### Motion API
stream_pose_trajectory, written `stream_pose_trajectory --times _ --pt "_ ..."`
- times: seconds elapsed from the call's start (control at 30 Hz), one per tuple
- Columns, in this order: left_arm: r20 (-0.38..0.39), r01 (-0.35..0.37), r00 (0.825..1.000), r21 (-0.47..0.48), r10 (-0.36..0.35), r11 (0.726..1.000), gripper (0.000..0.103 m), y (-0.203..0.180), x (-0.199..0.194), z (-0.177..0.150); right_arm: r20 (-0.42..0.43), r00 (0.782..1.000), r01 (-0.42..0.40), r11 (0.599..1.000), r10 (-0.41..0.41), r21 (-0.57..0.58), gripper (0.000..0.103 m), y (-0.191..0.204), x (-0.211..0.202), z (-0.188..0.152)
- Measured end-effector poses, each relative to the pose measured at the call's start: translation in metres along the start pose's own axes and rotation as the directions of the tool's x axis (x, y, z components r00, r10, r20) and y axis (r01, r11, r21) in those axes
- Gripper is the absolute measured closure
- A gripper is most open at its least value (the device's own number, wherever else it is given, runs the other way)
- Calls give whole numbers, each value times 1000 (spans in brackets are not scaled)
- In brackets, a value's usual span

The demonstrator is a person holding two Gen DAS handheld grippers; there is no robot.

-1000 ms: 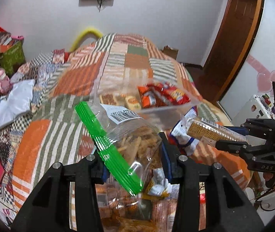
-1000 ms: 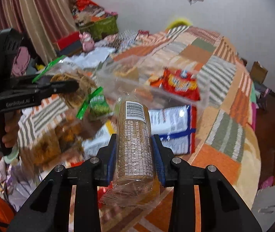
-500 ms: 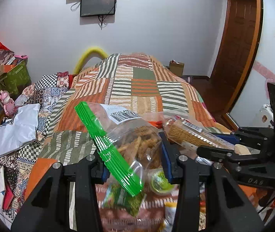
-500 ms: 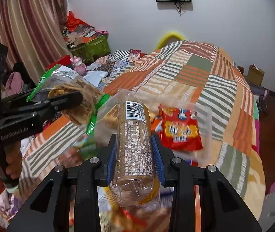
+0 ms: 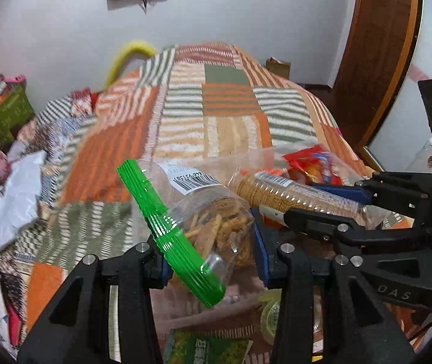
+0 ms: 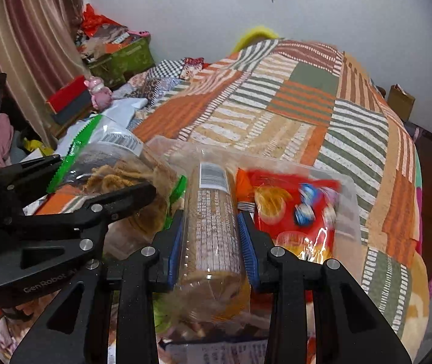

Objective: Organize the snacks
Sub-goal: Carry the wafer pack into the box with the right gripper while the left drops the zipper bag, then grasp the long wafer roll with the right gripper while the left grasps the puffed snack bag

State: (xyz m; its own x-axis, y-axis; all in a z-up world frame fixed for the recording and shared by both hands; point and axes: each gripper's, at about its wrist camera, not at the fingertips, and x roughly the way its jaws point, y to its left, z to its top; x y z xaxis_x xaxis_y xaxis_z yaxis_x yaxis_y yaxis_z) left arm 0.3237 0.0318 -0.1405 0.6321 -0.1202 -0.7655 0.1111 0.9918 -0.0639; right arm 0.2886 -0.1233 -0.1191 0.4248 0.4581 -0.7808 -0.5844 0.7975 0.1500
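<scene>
Both snacks have dropped toward the clear bin (image 6: pixel 348 212): left hand-held gripper (image 5: pixel 209 242) clamps the zip bag (image 5: pixel 216 221), right hand-held gripper (image 6: pixel 212 242) the biscuit sleeve (image 6: pixel 212 212).

Glossy clear plastic jar (image 5: pixel 212 212), woven cloth bedspread (image 5: pixel 216 115).

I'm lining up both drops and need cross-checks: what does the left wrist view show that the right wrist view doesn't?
Only the left wrist view shows the wooden door and a green packet below the grippers. Only the right wrist view shows the striped curtain and the pink toy. Both show the left gripper shut on the green-lidded jar, the right gripper shut on the biscuit sleeve, the red snack bag and the patchwork quilt.
</scene>
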Motion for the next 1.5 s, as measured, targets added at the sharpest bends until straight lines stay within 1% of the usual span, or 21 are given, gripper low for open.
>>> stream_pose_trajectory --times 0.07,0.13,0.3,0.37,0.4,0.5,0.6,0.73,0.8,0.87,0.93,1.17,1.33,1.5 --pt "-26 28 999 -17 -28 999 61 4 7 -3 -5 1000 -2 1000 2 -10 68 0 0 -1" --pt "-42 35 998 -23 -36 999 61 6 11 -7 3 1000 10 1000 -10 -26 68 3 -2 -2" --pt "-21 30 999 3 -30 1000 60 1 1 -9 23 999 47 995 -45 -90 65 14 -11 -1" --pt "-10 34 999 6 -34 999 57 1 -5 -9 31 999 43 994 -41 -101 64 17 -19 -2" --pt "-6 33 999 6 -33 999 56 1 -10 -9 32 999 41 994 -38 -100 61 17 -20 -1" --pt "13 12 1000 6 -12 1000 50 2 -27 -10 51 998 33 995 -29 -89 53 18 -35 -3" --pt "36 -2 999 0 2 1000 44 5 -47 -16 74 997 44 995 -37 -90 49 21 -50 -7" --pt "49 -15 999 -21 16 1000 33 8 -72 -25 108 993 45 996 -36 -79 36 25 -75 -17" --pt "55 -23 998 -29 25 999 28 8 -85 -33 123 992 49 996 -39 -74 33 26 -84 -22" --pt "56 -27 998 -36 29 999 19 8 -96 -41 130 991 47 996 -38 -73 30 29 -95 -29" --pt "56 -26 998 -43 28 999 18 7 -107 -50 138 990 47 997 -37 -67 24 30 -102 -35" --pt "28 -13 1000 -64 15 998 18 6 -135 -90 153 987 47 997 -37 -57 24 47 -124 -70" --pt "2 -9 1000 -67 9 998 18 3 -149 -122 128 992 16 999 -10 -43 24 67 -128 -101" --pt "-32 7 999 -62 -9 998 17 -2 -160 -158 103 994 -26 1000 26 -6 24 81 -128 -128"
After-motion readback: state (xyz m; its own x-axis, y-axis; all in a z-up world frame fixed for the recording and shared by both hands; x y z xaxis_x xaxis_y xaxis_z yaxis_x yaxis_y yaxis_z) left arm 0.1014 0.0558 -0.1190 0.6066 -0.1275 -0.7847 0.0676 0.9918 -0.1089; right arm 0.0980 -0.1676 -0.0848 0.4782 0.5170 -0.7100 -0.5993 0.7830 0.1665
